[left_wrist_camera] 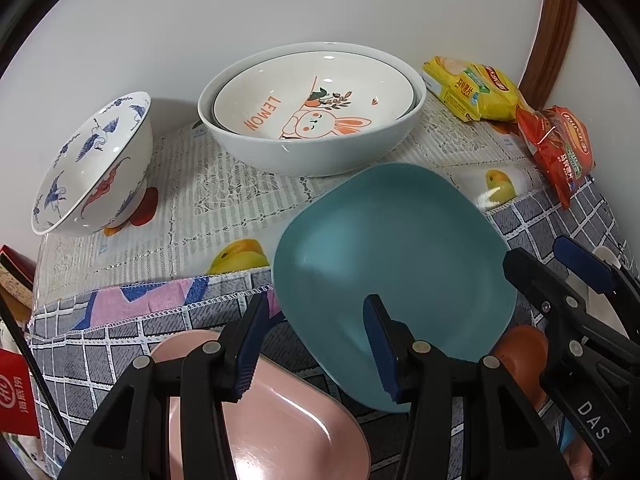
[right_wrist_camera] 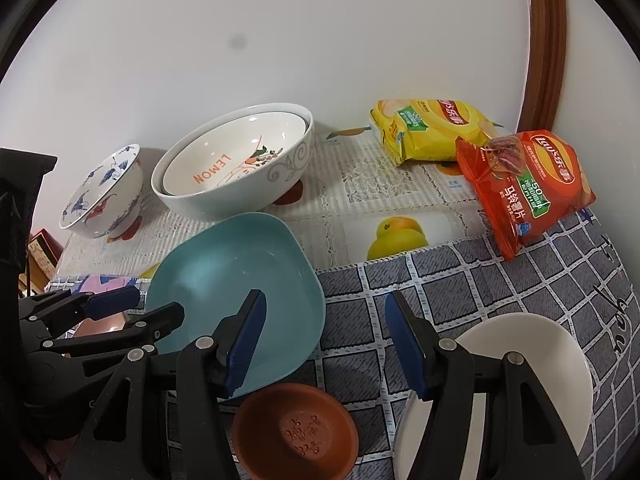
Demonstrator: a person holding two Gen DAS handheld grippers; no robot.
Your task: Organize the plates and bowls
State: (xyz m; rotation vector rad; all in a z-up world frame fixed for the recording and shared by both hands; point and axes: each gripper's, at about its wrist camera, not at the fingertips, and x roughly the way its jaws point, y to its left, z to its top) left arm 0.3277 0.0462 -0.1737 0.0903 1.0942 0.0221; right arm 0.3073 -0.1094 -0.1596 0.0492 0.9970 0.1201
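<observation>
Pink plate (left_wrist_camera: 256, 424): nearest the left camera, flat on the checked cloth (right_wrist_camera: 460, 292), partly under the left gripper (left_wrist_camera: 316, 344).
Left gripper: fingers spread apart and empty; one blue pad (left_wrist_camera: 250, 344) is over the pink plate, the other over the near edge of the teal plate (left_wrist_camera: 396, 264).
Right gripper (right_wrist_camera: 324, 344): fingers released, holding nothing; only the cloth is between them.
Teal plate: on the worktop between both grippers, just behind the brown dish (right_wrist_camera: 296, 432).
Brown dish: small, clay coloured, with a stamped pattern inside, touching the teal plate's near edge or very close to it; I cannot tell which.
White plate (right_wrist_camera: 532, 364): near right, partly hidden under the right finger.
Grey bowl (left_wrist_camera: 312, 148): at the back by the wall, with the LEMON bowl (left_wrist_camera: 316, 100) nested inside.
Crane bowl (left_wrist_camera: 96, 164): back left, apart from the grey bowl.
Chip bags: yellow bag (right_wrist_camera: 432, 128) and red bag (right_wrist_camera: 528, 188), back right.
</observation>
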